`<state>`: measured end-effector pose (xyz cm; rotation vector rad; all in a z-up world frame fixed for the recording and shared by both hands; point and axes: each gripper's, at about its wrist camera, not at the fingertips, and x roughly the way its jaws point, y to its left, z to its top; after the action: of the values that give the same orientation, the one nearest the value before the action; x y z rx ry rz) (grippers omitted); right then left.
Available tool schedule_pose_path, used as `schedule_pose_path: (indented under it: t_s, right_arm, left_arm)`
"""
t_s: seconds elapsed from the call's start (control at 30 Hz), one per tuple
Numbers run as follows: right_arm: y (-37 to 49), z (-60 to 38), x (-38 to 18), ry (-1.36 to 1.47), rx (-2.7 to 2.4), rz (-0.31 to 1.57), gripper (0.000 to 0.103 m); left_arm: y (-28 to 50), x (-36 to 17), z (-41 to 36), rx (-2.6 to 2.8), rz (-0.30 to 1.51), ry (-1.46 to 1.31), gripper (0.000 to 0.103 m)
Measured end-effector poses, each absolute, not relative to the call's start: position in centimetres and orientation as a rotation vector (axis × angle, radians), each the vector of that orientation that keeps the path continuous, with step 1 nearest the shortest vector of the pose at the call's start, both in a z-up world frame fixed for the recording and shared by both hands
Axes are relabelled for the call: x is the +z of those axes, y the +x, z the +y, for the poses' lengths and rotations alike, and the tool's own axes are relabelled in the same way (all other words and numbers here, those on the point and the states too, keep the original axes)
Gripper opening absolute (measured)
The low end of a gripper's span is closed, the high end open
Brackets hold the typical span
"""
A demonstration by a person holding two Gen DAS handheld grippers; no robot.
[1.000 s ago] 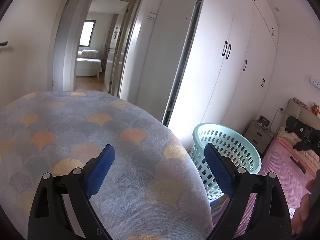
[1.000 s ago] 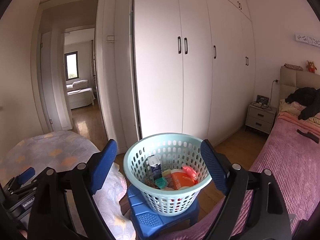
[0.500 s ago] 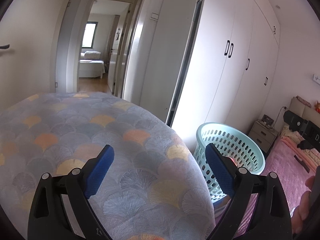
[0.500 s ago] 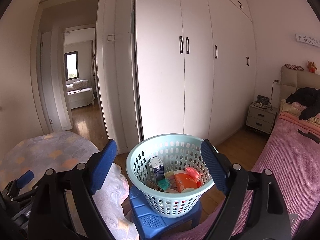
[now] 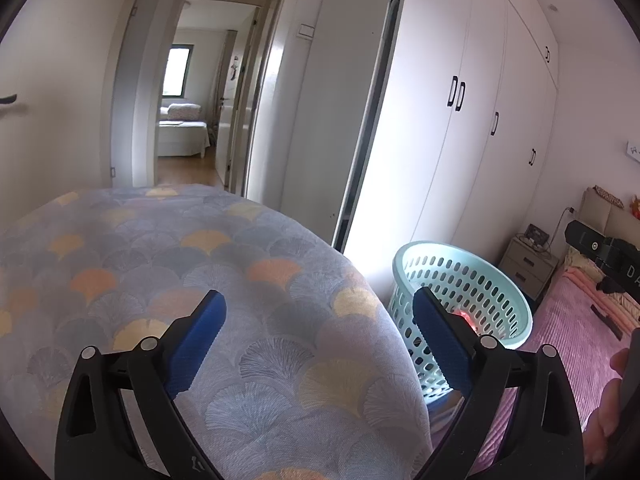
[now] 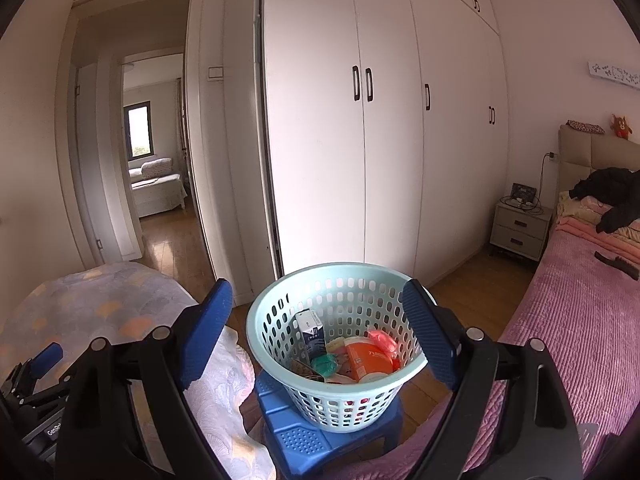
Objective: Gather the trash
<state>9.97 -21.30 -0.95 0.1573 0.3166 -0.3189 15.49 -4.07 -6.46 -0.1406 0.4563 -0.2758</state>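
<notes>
A pale green plastic basket (image 6: 280,364) stands on a blue stool (image 6: 304,436) between two beds; it also shows in the left wrist view (image 5: 472,280). Inside lie a small blue-and-white box (image 6: 311,334), an orange tub (image 6: 370,358), a red wrapper (image 6: 382,338) and a green wad (image 6: 325,363). My right gripper (image 6: 318,334) is open and empty, hovering just in front of the basket. My left gripper (image 5: 320,338) is open and empty above the fan-patterned quilt (image 5: 180,272), left of the basket.
A pink bedspread (image 6: 576,320) lies to the right with dark clothing (image 6: 608,196) near the headboard. White wardrobe doors (image 6: 392,140) stand behind the basket. A bedside cabinet (image 6: 520,230) sits at the far right. An open doorway (image 6: 156,176) leads to another room.
Both grippers have drifted slightly; the basket sits a little lower and nearer in the right wrist view. Both stay open and empty.
</notes>
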Motion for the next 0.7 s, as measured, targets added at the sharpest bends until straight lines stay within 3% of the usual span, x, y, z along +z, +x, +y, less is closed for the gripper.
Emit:
schedule_pose_path:
  t_s: [0.7]
  right_arm:
    - [10.70,-21.74,-1.34,0.170,-0.304,0.340,0.083]
  left_arm:
    - [15.45,-6.38,-4.01,-0.288,0.468,-0.139,0.093]
